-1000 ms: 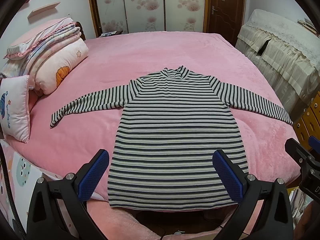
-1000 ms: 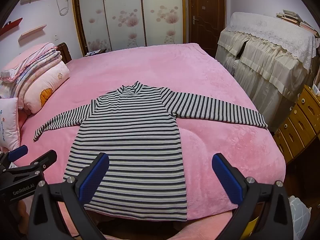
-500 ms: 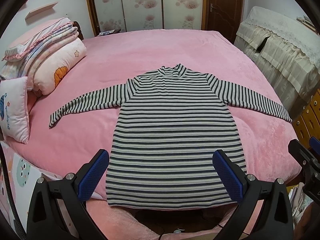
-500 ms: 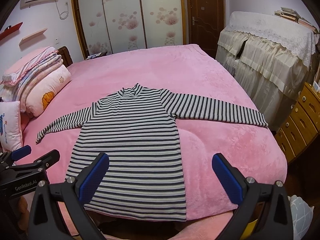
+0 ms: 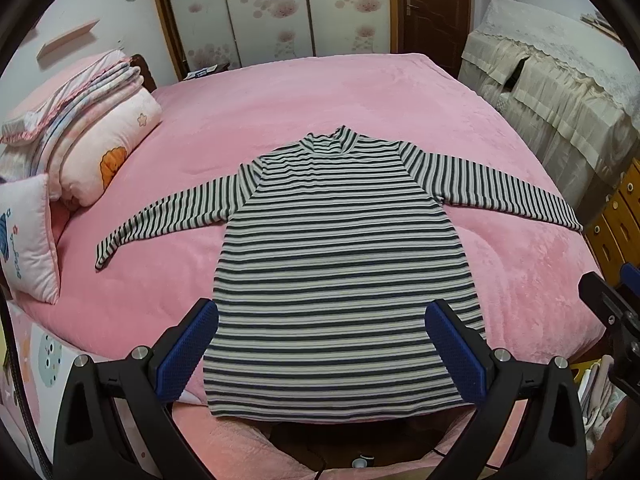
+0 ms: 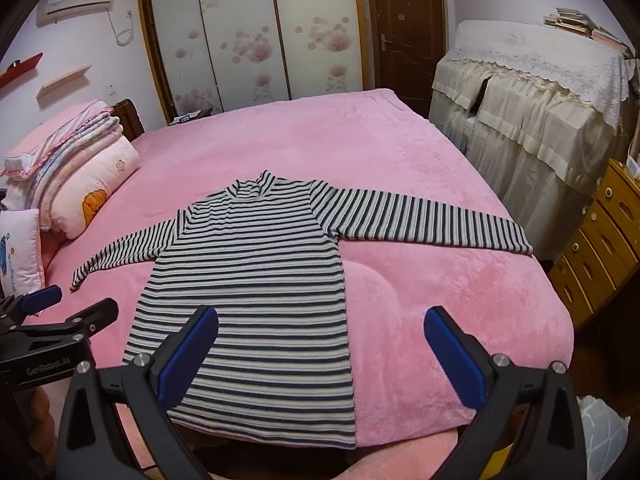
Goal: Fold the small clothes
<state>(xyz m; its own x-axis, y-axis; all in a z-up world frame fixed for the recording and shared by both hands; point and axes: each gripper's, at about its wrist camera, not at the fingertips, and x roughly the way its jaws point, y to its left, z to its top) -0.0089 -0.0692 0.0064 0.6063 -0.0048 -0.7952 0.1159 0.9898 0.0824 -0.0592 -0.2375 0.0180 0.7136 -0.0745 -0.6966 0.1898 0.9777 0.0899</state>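
A black-and-white striped long-sleeved top (image 5: 340, 264) lies flat on the pink bed (image 5: 320, 96), collar away from me, both sleeves spread out sideways. It also shows in the right wrist view (image 6: 256, 280). My left gripper (image 5: 322, 344) is open and empty, hovering above the hem. My right gripper (image 6: 320, 344) is open and empty, above the top's right hem side and the bare blanket. The left gripper shows at the left edge of the right wrist view (image 6: 60, 316).
Stacked pillows and folded quilts (image 5: 84, 148) sit at the bed's left. A cloth-covered cabinet (image 6: 532, 112) and a wooden drawer chest (image 6: 604, 236) stand to the right. Wardrobe doors (image 6: 256, 40) are behind the bed.
Both grippers have risen and tilted slightly, so the top sits a little lower in both views. The top has not moved and both grippers stay open.
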